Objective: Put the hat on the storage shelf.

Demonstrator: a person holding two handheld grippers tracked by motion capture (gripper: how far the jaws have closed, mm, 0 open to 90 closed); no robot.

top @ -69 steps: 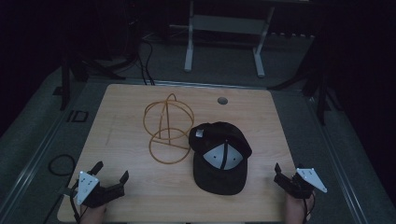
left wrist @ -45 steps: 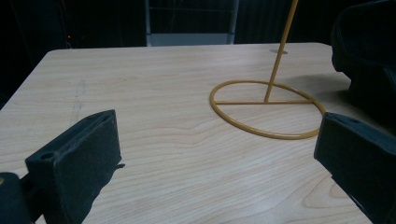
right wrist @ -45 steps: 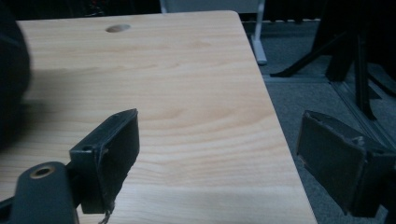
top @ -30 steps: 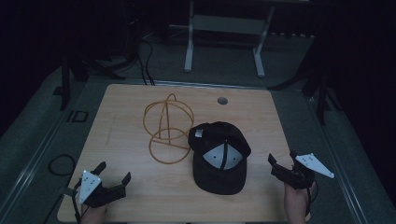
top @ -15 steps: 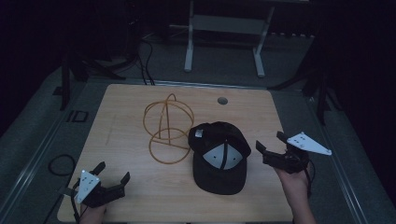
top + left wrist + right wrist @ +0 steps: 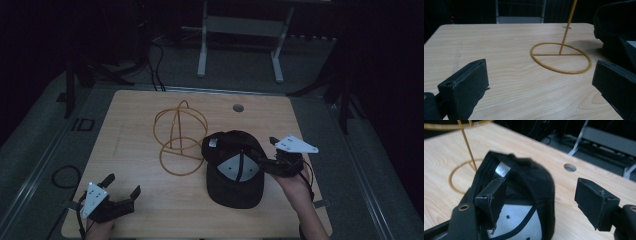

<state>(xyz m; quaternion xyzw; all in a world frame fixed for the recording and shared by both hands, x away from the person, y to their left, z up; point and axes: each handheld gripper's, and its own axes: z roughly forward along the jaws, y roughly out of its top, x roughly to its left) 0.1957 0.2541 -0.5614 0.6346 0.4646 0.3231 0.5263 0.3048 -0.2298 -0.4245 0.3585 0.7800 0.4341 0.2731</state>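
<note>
Right gripper (image 6: pixel 270 159) at the black cap (image 6: pixel 235 170)
Its closing jaws straddle the cap's rim, unclamped; left gripper (image 6: pixel 119 191) rests parted.

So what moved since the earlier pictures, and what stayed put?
The right hand-held gripper moved from the table's right edge in toward the cap and rose a little. Its jaws have just been closing somewhat but are open, one over the cap's back edge; nothing is gripped yet. The left hand-held gripper, the cap and the wire stand stayed where they were.
</note>
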